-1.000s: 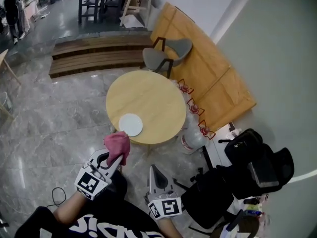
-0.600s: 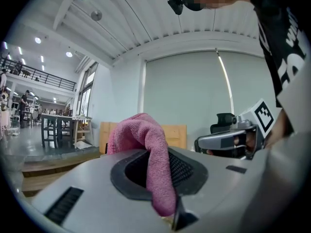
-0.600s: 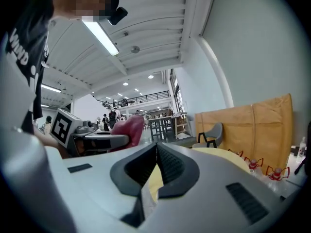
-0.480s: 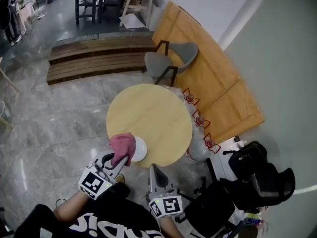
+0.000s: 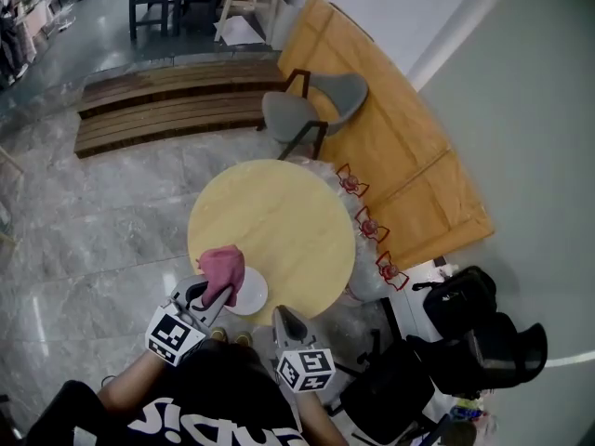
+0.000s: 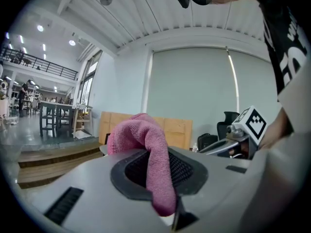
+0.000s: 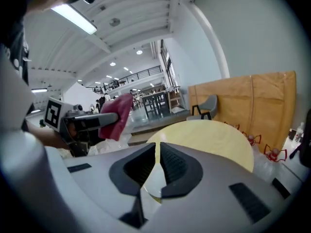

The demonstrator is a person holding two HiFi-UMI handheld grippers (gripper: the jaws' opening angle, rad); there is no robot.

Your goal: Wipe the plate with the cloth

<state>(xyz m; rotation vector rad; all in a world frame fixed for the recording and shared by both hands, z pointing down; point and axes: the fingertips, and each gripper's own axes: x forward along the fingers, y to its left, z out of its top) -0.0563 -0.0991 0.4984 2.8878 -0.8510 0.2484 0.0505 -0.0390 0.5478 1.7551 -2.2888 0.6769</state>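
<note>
**Press the soft cloth down, not the hard tips**

The left tool (image 6: 163, 171) is clamped tight on the pink cloth (image 6: 146, 142). The cloth sticks out past the tips and folds over in a soft lump. The right tool (image 7: 157, 148) has its jaws pressed almost together, and there is nothing between them. It sits just beside the left tool, at the near side of the tabletop (image 5: 279, 207).

From the head view, the cloth is over the left part of the white plate (image 5: 253, 293). I cannot tell if it touches the plate. The plate lies flat on the round tabletop, very near the edge closest to the person. The tip of the right tool is just beside the plate.

I think the wiping is only about to start. To do it well, bring the left tool down until the soft lump rests on the plate. Keep the hard tips off it. Rub in small, slow rings and go over the whole plate, the rim too.

The plate looks light and it is close to the edge. A hard push could slide it off. The right tool could rest against the rim to keep it in place.
</note>
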